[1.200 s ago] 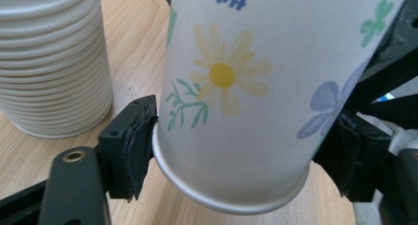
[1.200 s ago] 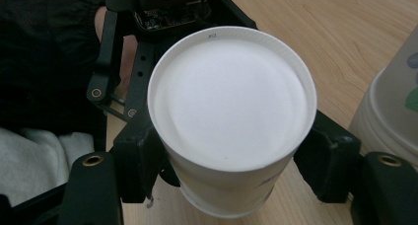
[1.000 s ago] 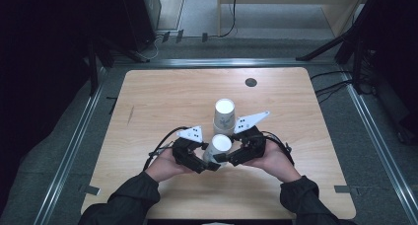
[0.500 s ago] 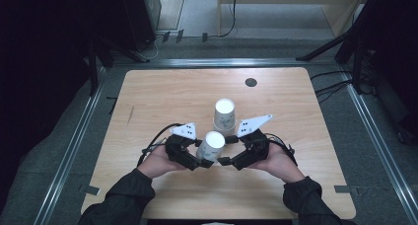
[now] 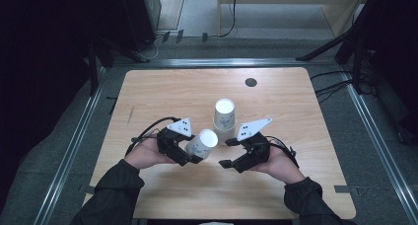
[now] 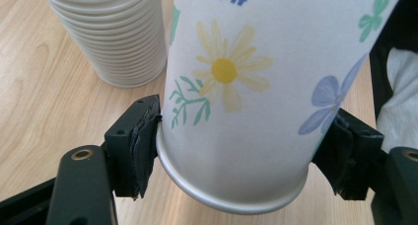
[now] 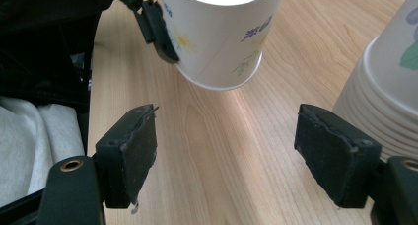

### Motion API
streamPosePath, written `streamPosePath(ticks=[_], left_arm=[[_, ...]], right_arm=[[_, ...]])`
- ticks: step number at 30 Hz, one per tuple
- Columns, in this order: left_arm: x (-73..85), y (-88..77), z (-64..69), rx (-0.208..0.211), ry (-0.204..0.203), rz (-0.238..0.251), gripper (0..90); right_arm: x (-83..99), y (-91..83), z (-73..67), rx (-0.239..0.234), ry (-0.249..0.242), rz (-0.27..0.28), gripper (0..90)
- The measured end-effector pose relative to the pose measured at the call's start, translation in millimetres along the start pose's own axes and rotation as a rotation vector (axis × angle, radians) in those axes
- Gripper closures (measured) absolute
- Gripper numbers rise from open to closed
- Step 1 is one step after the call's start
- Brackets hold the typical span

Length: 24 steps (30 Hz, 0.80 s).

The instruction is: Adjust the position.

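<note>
My left gripper (image 5: pixel 193 155) is shut on a white paper cup (image 5: pixel 202 143) printed with flowers, gripping it near its base; the cup is lifted off the table and leans to the right. Up close, both pads (image 6: pixel 144 146) press the cup (image 6: pixel 256 87) on either side. My right gripper (image 5: pixel 227 153) stands open just right of that cup, its jaws having just opened, with only bare table between its fingers (image 7: pixel 129 153). A stack of paper cups (image 5: pixel 224 115) stands upright on the wooden table (image 5: pixel 162 94) behind both grippers.
A small dark round disc (image 5: pixel 251 82) sits in the table near its far edge. Metal rails (image 5: pixel 71 151) run along the table's sides. Black cables (image 5: pixel 148 131) trail from both grippers. The stack (image 7: pixel 389 92) stands close to the right gripper's right jaw.
The right gripper has let go of the single cup and drawn back to the right. The left gripper has raised the cup, which now tilts toward the right.
</note>
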<state>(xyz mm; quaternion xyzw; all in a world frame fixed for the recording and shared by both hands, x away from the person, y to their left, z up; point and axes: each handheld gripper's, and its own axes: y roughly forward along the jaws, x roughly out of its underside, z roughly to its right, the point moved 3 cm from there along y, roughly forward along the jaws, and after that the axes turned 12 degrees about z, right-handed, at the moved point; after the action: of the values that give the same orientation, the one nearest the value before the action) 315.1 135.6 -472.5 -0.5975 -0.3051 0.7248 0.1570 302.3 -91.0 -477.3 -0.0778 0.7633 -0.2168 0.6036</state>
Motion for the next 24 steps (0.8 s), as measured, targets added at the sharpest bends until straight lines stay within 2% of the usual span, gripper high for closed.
streamPosePath(ticks=[2,5,10,11,14,17,19,24], left_arm=[[-3.5,0.5,-2.5,0.005,0.024,-0.030,25.8],[-8.4,3.7,-5.6,0.024,0.032,-0.087,25.8],[-8.2,12.6,0.9,0.045,0.056,-0.089,25.7],[-6.8,16.3,3.4,0.064,0.046,-0.095,25.7],[-2.4,25.6,10.7,0.074,0.076,-0.121,25.5],[0.5,32.6,13.3,0.084,0.077,-0.144,25.5],[2.0,36.5,14.6,0.088,0.065,-0.146,25.5],[0.6,43.0,16.7,0.103,0.066,-0.151,25.2]], right_arm=[[-0.5,-0.7,0.6,0.003,0.001,0.005,24.3],[-0.8,-1.4,1.7,0.009,0.005,0.011,24.3],[-1.2,-1.0,1.8,0.011,0.001,0.023,24.8],[-1.1,-0.4,1.6,0.011,0.000,0.023,25.0],[-1.0,2.5,-0.1,-0.002,-0.004,0.017,25.3],[-1.5,6.4,-3.5,-0.021,-0.015,0.008,25.4],[-1.9,9.2,-6.2,-0.032,-0.019,0.003,25.9],[-2.1,15.5,-8.8,-0.048,-0.022,-0.014,29.1]])
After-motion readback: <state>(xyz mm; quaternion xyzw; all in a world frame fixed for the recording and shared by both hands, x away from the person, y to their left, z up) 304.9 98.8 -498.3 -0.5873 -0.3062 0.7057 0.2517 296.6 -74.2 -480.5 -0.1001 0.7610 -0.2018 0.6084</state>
